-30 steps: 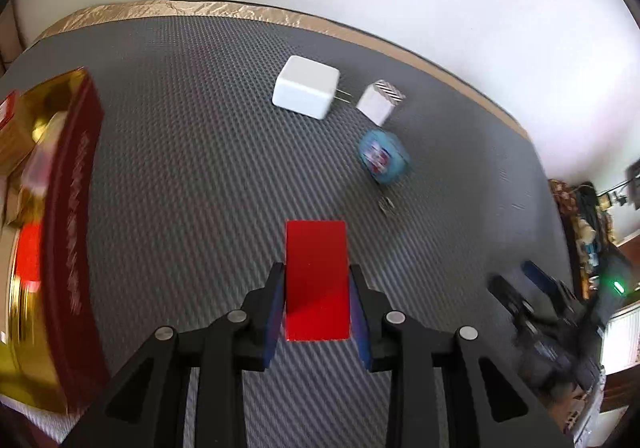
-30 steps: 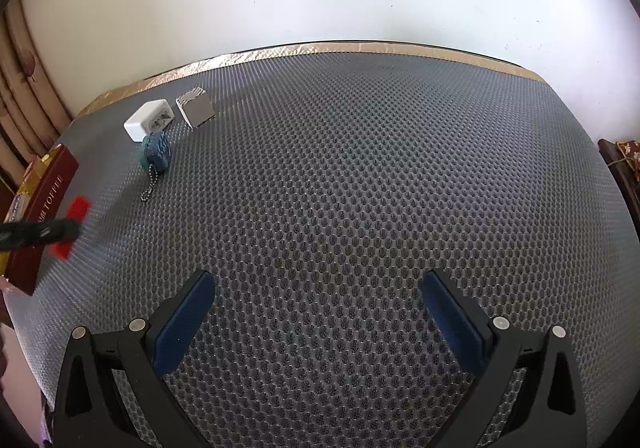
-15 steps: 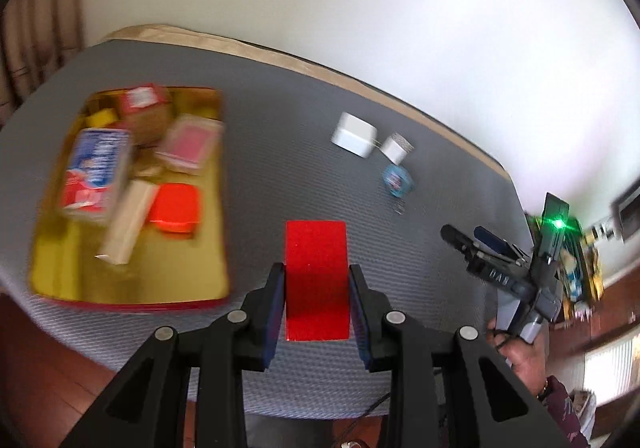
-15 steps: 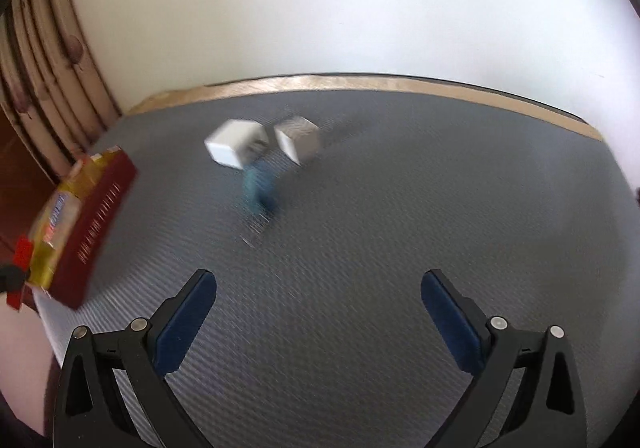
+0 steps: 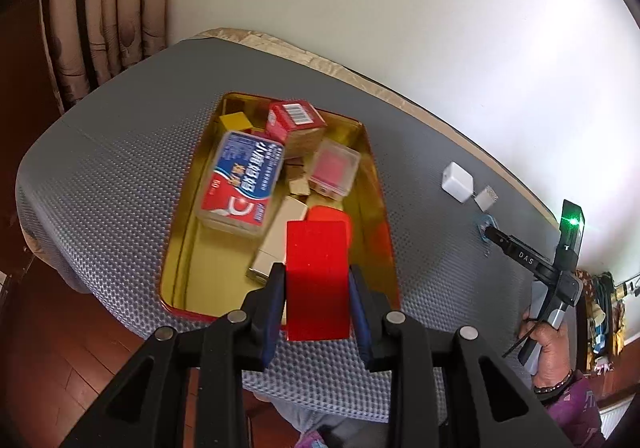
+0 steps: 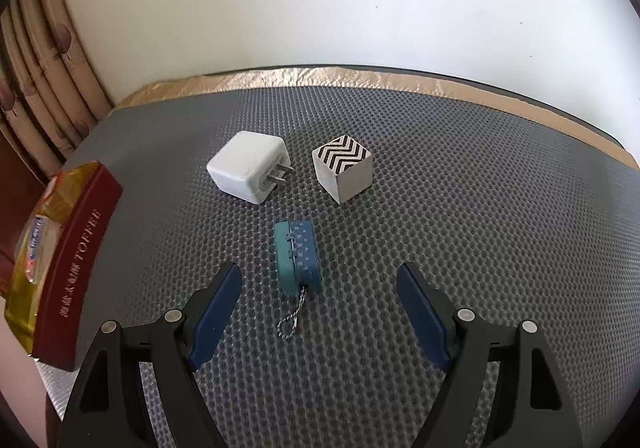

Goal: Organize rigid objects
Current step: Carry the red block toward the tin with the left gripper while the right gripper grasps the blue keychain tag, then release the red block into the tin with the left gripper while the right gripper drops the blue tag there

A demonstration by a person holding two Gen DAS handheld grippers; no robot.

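Note:
My left gripper (image 5: 317, 284) is shut on a red block (image 5: 317, 280), held in the air over the near end of a gold tin tray (image 5: 374, 184) with a red rim. The tray holds several boxes, among them a red-and-blue plastic box (image 5: 244, 184). In the right wrist view my right gripper (image 6: 319, 284) hangs over the grey mat, its jaws closing, with a small teal case (image 6: 298, 262) on a bead chain between the fingers and no pad touching it. Behind the case lie a white plug charger (image 6: 248, 166) and a zigzag-patterned cube (image 6: 343, 168).
The tray's red side wall (image 6: 78, 268) stands at the left edge of the right wrist view. A curtain (image 5: 100, 8) hangs at the far left and a white wall runs behind the table. A person's hand (image 5: 548, 344) holds the right gripper at the table's right edge.
The left gripper has carried the red block up and over to the tray. The right gripper has moved left to the teal case, and its jaws have narrowed.

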